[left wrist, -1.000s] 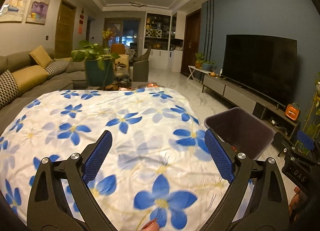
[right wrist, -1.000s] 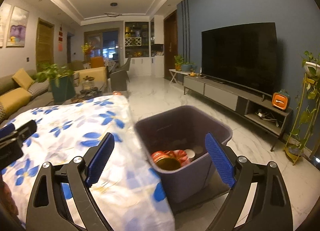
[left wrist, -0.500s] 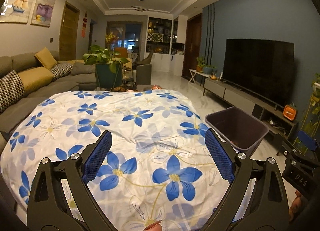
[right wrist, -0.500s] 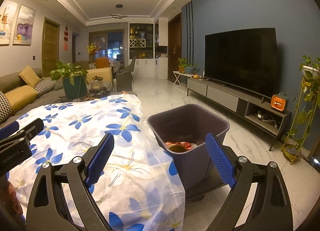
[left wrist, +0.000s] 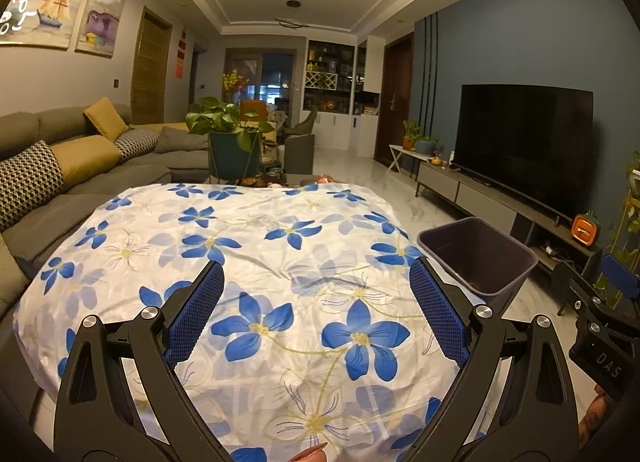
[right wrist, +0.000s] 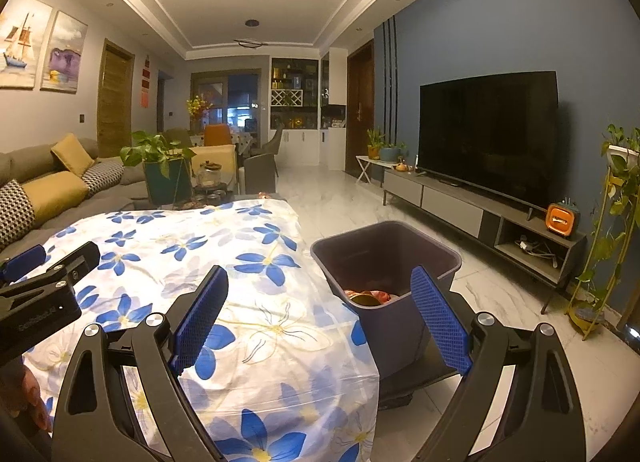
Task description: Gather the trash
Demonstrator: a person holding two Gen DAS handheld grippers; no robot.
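Over the table: two grippers, left gripper and right gripper, are hanging with fingers spread wide, gripping nothing.
Bin: one bin is standing beside the flowered cloth.
Change: both views are sitting farther back than before.
Right view only: is showing trash lying inside the bin.

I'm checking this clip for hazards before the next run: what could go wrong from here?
The bin stands on a low dark platform right beside the draped tablecloth; a swing of the open right tool might tip it, spilling the trash. The loose cloth could snag the open left tool.
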